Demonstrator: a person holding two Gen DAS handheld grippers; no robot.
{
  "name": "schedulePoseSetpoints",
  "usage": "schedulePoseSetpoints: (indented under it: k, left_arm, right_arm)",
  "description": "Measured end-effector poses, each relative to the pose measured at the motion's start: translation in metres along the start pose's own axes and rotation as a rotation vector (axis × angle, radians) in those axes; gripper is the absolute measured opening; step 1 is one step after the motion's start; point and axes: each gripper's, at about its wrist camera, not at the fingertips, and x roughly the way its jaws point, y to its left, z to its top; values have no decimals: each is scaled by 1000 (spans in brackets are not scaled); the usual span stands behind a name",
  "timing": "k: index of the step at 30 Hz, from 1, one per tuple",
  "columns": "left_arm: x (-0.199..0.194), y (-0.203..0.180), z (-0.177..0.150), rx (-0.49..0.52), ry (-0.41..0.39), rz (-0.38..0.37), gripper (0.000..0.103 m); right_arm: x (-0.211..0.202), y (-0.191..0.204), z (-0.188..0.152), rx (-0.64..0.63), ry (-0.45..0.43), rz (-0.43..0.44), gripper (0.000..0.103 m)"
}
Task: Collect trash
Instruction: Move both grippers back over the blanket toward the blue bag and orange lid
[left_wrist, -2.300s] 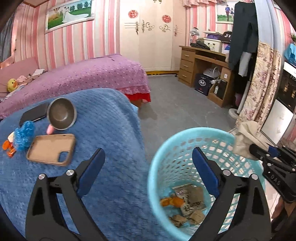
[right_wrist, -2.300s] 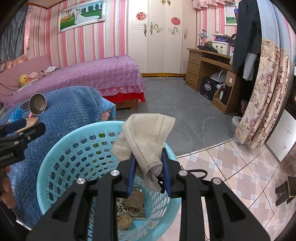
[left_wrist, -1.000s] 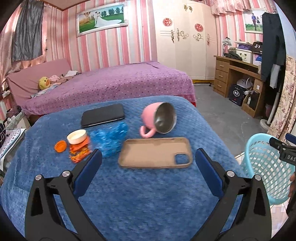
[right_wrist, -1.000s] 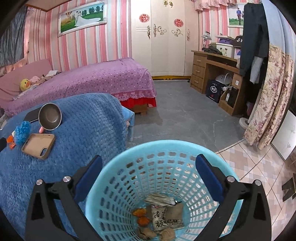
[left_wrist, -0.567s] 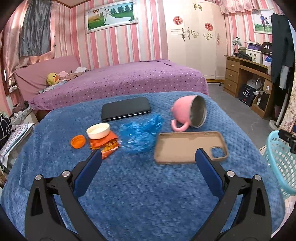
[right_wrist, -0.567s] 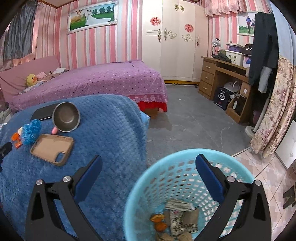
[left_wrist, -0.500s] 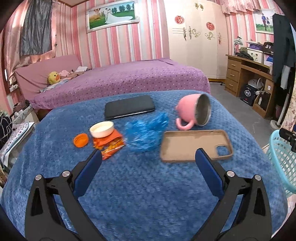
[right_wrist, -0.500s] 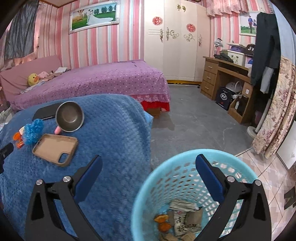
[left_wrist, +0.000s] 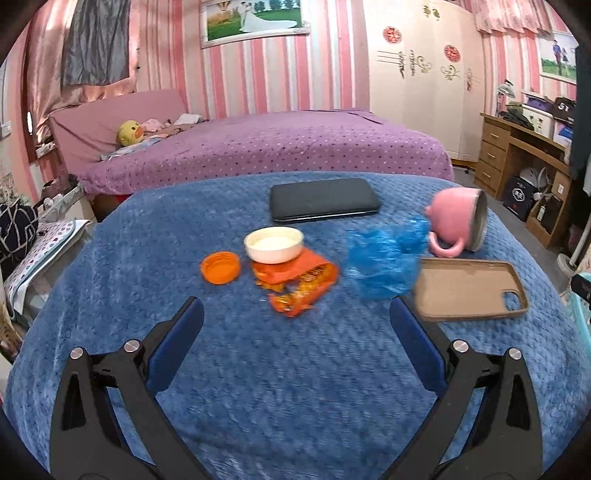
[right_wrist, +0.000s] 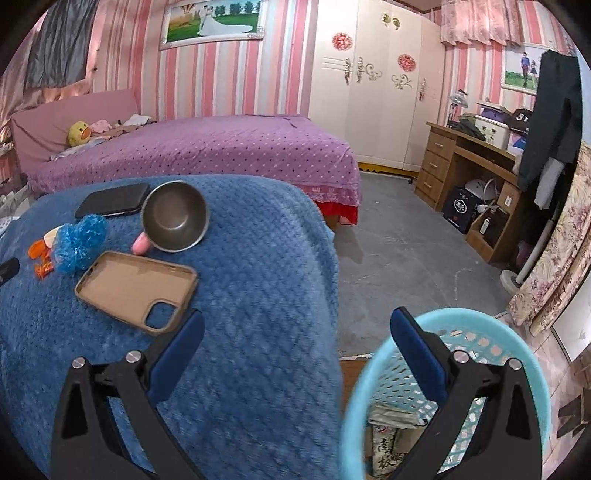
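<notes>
Reach phase: my left gripper (left_wrist: 295, 317), fingers apart and empty, faces the orange wrapper (left_wrist: 295, 282) on the desk (left_wrist: 295, 387); next, descend and pinch. Right gripper (right_wrist: 295, 328), fingers apart, hangs by the basket (right_wrist: 524, 354).

A nubby, matt cloth blanket (left_wrist: 295, 369) is covering the lower frame. On it, a crinkly, shiny orange wrapper (left_wrist: 299, 284) is lying beside crumpled, glossy blue plastic (left_wrist: 384, 258). At lower right, the perforated plastic basket (right_wrist: 517, 339) is looking smooth.
</notes>
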Motion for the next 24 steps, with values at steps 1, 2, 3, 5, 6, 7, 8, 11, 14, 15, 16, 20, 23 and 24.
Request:
schedulePoseSetpoints:
  k: [1, 2, 3, 5, 6, 7, 8, 11, 14, 15, 16, 20, 23, 24]
  left_arm:
    - [2, 5, 1, -4, 0, 11, 97]
    - [3, 8, 0, -7, 0, 16, 97]
    - [4, 12, 1, -13, 1, 19, 97]
    - [7, 19, 3, -27, 3, 20, 97]
    - [8, 24, 3, -33, 5, 21, 97]
    - [10, 27, 3, -36, 7, 25, 97]
    - [10, 29, 3, -38, 7, 28, 97]
    - [14, 37, 4, -50, 16, 36, 97]
    - [19, 44, 6, -73, 31, 24, 97]
    - [19, 45, 6, -78, 33, 21, 97]
    - [20, 46, 7, -79, 36, 16, 97]
    - [24, 50, 8, -61, 34, 31, 97]
    - [28, 55, 9, -57, 40, 45, 97]
    - [30, 57, 10, -59, 41, 50, 97]
  right_arm:
    - [0, 6, 1, -8, -1, 5, 98]
    - [1, 9, 1, -13, -2, 7, 98]
    - [1, 14, 2, -22, -3, 10, 98]
    - [2, 23, 2, -39, -3, 13, 98]
    - [3, 26, 2, -45, -2, 12, 98]
    - [3, 31, 2, -56, -2, 11, 98]
    - [3, 34, 1, -61, -2, 11, 98]
    - [4, 44, 1, -74, 6, 18, 98]
    - [4, 50, 4, -74, 4, 28, 98]
    - [3, 52, 5, -73, 1, 32, 98]
    - [2, 54, 5, -72, -2, 36, 98]
    - [0, 64, 11, -67, -16, 47, 98]
    - [4, 73, 18, -65, 0, 78, 98]
    - [6, 79, 20, -73, 8, 89, 98]
